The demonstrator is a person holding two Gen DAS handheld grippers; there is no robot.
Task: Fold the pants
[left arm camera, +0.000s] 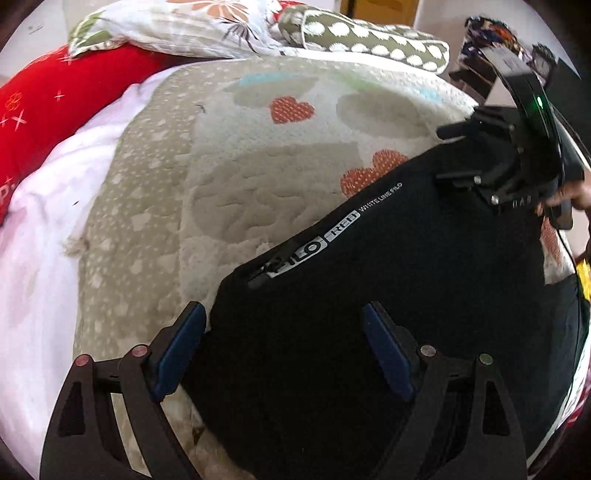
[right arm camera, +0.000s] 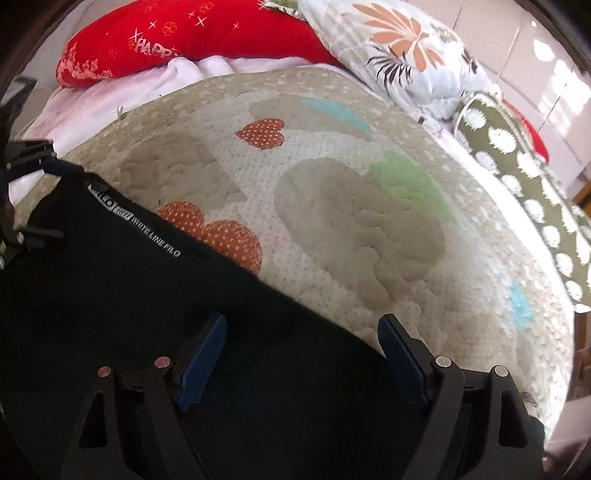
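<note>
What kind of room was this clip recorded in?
Most likely a bedroom: the black pants lie on a quilted heart-patterned bedspread, with a red pillow and a floral pillow piled at the far edge.

Pants [left arm camera: 369, 314] lie on the quilt [left arm camera: 229, 192], pillows [right arm camera: 207, 33] behind

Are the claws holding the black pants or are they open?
Open. Both the left claw and right claw hang spread wide above the black pants, gripping nothing.
</note>
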